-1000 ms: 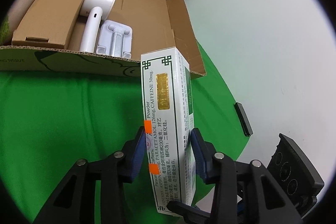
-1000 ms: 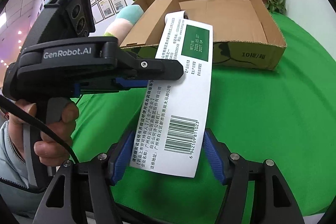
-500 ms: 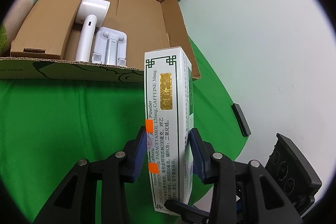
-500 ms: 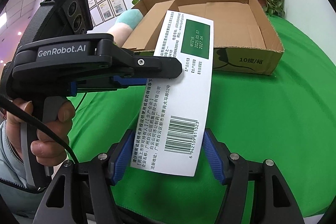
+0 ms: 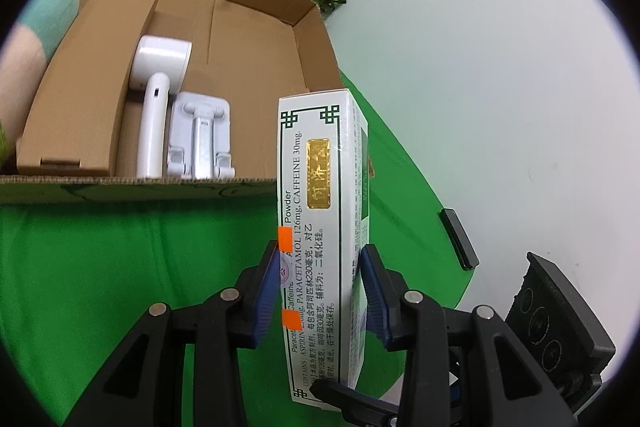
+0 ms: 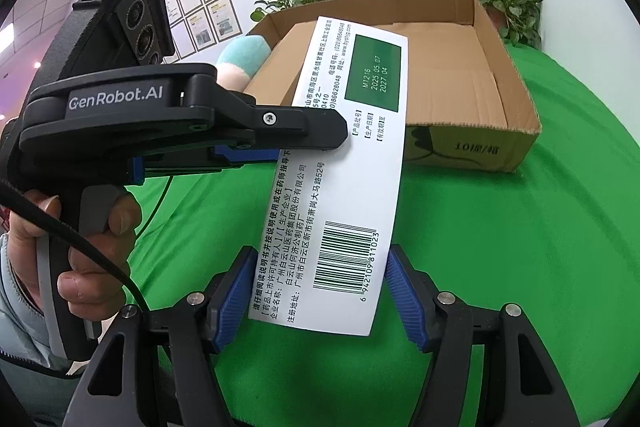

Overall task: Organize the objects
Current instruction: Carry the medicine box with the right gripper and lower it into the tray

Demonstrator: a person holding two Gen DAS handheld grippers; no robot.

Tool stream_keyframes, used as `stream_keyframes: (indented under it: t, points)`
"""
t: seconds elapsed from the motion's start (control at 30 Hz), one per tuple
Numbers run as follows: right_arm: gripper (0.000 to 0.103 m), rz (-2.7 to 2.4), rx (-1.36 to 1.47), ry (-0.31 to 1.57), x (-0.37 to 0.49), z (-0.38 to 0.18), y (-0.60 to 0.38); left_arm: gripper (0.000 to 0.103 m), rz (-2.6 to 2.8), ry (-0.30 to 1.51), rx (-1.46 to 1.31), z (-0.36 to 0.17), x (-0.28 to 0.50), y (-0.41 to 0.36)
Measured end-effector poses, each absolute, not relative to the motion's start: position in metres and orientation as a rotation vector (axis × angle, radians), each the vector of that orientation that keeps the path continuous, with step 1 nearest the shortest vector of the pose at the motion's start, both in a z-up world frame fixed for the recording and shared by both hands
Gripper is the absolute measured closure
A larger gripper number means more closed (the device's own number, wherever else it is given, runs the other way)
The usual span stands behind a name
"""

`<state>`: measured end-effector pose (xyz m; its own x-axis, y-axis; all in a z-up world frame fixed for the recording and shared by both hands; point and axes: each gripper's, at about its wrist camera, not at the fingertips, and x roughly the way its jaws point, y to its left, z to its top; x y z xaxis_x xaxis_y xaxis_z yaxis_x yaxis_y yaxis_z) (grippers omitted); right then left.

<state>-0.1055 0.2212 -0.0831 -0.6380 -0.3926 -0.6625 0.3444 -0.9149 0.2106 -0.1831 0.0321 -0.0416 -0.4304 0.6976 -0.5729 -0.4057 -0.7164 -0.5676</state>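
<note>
medicine box (image 5: 320, 227) and both grippers now higher, more of cardboard box (image 5: 248, 39) interior visible

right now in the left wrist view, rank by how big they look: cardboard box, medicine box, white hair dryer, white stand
1. cardboard box
2. medicine box, though it is nearest the camera, so it looks bigger than it is
3. white hair dryer
4. white stand, close to the dryer in size

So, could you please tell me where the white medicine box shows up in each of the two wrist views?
Left wrist view: the medicine box stands upright at lower centre, narrow side to the camera, between the left gripper's blue pads.
Right wrist view: the same box runs through the centre, barcode face showing, its near end between the right gripper's pads.
Shared landmark: the cardboard box behind it.
</note>
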Motion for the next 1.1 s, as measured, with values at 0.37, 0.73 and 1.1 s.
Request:
stream_keyframes:
  t: [0.37, 0.73, 1.1]
  points:
    - [0.041, -2.572, 0.963, -0.077, -0.155, -0.053, 0.227, 0.065, 2.196, -0.388, -1.002, -0.003, -0.232, 0.05]
    - [0.042, -2.593, 0.913, -0.07, -0.239, -0.017, 0.242, 0.065, 2.225, -0.359, -0.94, 0.038, -0.291, 0.066]
    - [0.042, -2.507, 1.085, -0.119, -0.323, -0.041, 0.259, 0.065, 2.175, -0.395, -1.116, -0.003, -0.362, 0.085]
